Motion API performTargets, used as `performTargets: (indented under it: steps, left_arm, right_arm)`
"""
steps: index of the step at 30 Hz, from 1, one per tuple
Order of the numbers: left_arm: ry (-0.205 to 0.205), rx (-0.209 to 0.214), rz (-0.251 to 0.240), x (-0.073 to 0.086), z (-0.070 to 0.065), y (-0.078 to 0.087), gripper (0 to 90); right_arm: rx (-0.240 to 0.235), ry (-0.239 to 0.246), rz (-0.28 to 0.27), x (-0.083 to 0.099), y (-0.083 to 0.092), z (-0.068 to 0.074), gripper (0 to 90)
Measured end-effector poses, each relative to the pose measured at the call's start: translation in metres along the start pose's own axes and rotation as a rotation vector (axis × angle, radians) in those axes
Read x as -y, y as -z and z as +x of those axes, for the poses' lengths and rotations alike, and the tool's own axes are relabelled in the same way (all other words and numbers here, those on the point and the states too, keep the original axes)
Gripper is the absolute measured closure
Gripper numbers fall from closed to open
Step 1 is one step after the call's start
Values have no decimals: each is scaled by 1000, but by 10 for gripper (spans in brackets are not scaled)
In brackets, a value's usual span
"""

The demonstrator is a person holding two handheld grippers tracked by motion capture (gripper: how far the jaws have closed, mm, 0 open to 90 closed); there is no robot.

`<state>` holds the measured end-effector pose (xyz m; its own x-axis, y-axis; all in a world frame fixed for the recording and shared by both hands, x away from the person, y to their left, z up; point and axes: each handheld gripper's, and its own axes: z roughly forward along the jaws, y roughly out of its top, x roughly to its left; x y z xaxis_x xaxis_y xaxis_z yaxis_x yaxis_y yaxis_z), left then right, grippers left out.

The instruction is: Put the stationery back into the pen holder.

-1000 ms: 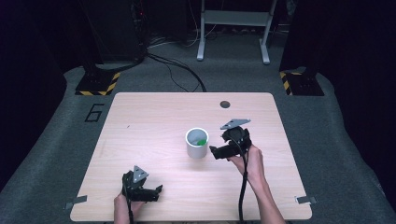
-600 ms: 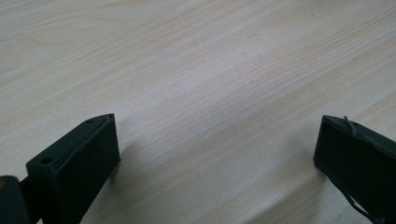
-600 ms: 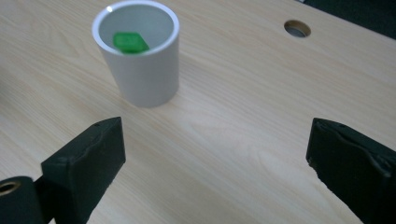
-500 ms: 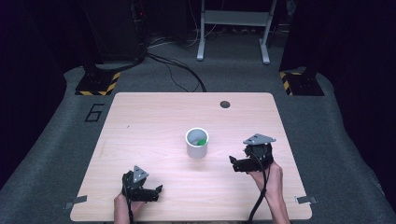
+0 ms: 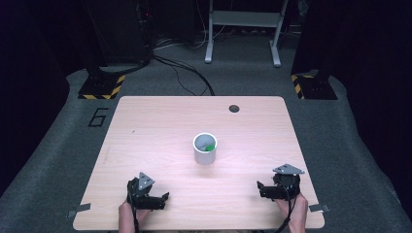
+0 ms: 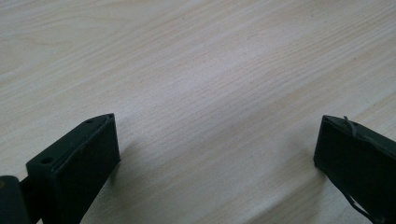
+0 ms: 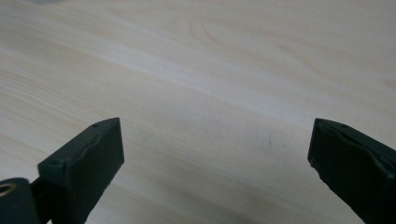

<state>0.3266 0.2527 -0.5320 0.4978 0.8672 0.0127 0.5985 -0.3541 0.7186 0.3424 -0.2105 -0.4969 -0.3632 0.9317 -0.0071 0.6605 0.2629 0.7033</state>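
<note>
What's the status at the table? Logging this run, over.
Left claw open, empty, low at near edge. Right claw open, empty, near right corner. White cup upright mid-table, green piece inside. Nothing between claws and cup.

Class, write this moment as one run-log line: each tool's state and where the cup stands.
left tool: open, empty, near edge | right tool: open, empty, near edge | white cup: upright, mid-table, green item inside

My left gripper (image 5: 163, 198) sits low at the near-left edge of the pale wooden table (image 5: 145, 131), my right gripper (image 5: 261, 189) at the near-right edge, both empty. White cylindrical cup (image 5: 204, 149) stands upright mid-table between them, well apart from both, small green object (image 5: 210, 147) inside. Dark round hole (image 5: 234, 108) near far edge.
</note>
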Motion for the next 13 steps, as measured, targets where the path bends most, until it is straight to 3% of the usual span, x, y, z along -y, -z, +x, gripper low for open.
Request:
performTargets:
  steps: [5,7,13]
  left_arm:
    - [1,0,0,0,0,0,1]
    - [0,-1,2,0,0,0,1]
    - [-8,-4,1,0,0,0,2]
  right_arm:
    - [17,-65,22,23,-14,-10,6]
    - [36,-53,8,28,-16,-11,0]
    - [31,-47,-15,31,-16,-12,0]
